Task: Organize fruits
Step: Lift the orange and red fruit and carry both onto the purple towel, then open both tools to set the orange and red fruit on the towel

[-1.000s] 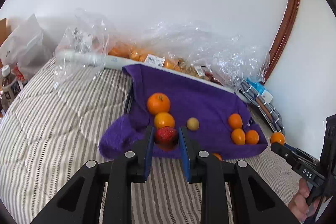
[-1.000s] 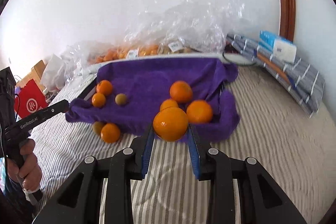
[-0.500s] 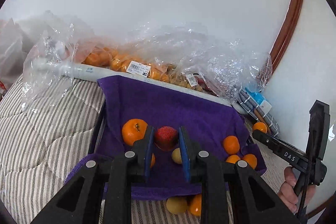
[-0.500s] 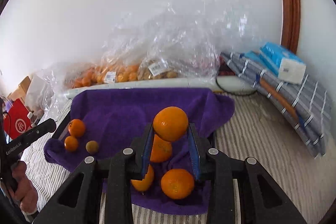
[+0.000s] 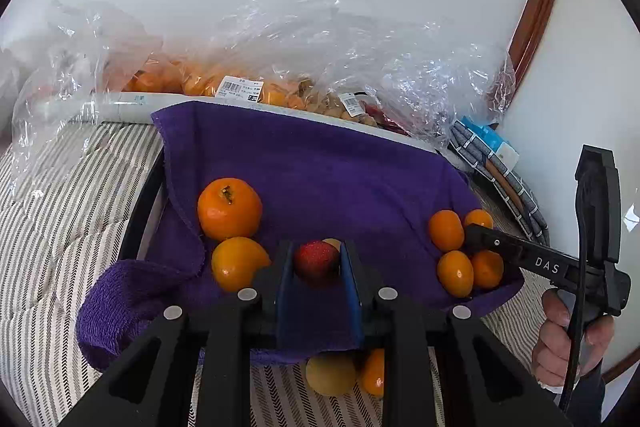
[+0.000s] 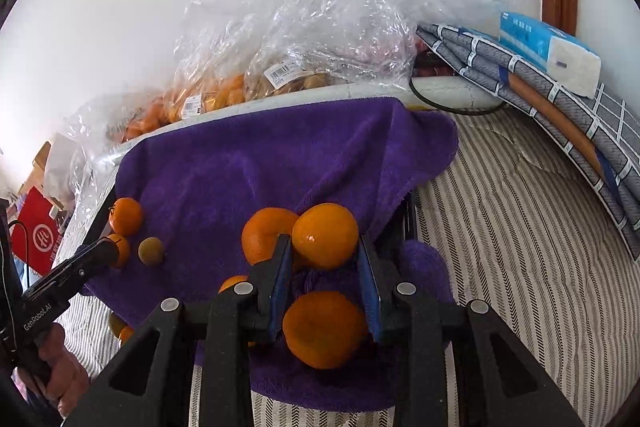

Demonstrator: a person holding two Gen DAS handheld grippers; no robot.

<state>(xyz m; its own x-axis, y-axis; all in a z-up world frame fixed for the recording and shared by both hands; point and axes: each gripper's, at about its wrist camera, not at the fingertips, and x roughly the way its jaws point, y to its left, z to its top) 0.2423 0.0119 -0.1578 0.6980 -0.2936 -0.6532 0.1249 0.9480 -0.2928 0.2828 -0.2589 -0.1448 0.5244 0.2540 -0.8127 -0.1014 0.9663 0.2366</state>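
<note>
A small red strawberry-like fruit (image 5: 316,259) was clamped between the blue pads of the left tool (image 5: 316,267), held over the near edge of a purple terry towel (image 5: 320,167). In the right wrist view, a round orange tangerine (image 6: 325,235) was gripped between the pads of the right tool (image 6: 325,263), above another tangerine (image 6: 325,329) lying on the towel. Only the left view showed a yellowish fruit (image 5: 330,375) on the striped bed cover (image 5: 52,227) below the towel's edge, and a cluster of small oranges (image 5: 460,259) beside the right tool's tip. Only the right view showed a small greenish-brown fruit (image 6: 151,251) on the towel. Farther back, clear plastic bags of fruit (image 6: 280,67) were seen against the white wall, and a blue tissue pack (image 6: 548,51) on folded grey cloth.
</note>
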